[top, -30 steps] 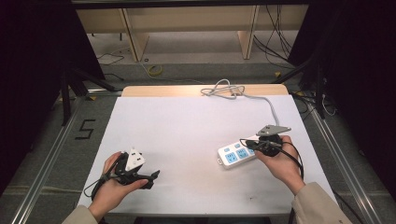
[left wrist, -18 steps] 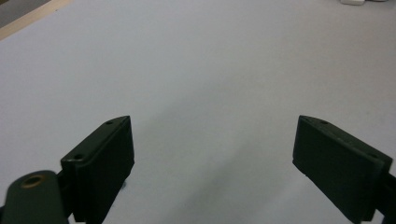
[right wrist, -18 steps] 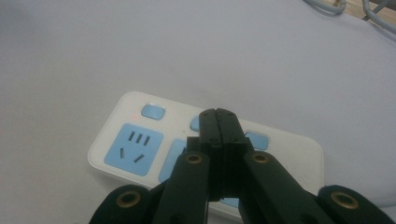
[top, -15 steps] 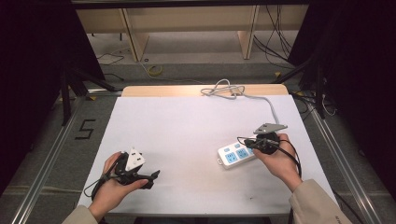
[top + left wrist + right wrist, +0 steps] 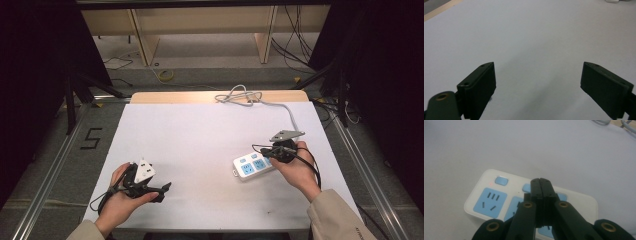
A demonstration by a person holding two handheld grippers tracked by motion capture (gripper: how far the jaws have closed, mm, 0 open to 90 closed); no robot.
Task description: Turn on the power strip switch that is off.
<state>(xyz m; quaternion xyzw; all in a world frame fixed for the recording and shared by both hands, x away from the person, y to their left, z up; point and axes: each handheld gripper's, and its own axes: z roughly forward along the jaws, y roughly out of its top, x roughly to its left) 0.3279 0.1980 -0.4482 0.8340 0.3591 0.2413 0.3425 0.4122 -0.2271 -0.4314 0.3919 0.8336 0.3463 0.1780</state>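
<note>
right gripper (image 5: 540, 182) pressed together over the white power strip (image 5: 253, 167); left gripper (image 5: 537, 82) spread wide above the table (image 5: 200, 135).

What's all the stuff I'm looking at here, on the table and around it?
Power strip: one, white with blue sockets, on the table's right side.
Cord: one, grey, running from the strip to a loop at the far edge.
Table: one, white top with a wood strip at the far edge.
Shelf unit: one, pale wood, beyond the table.
Number 5: one, black, on the floor to the left.
Left claw: one, black, jaws wide apart over bare table.
Right claw: one, black, jaws closed together over the strip's switches.
</note>
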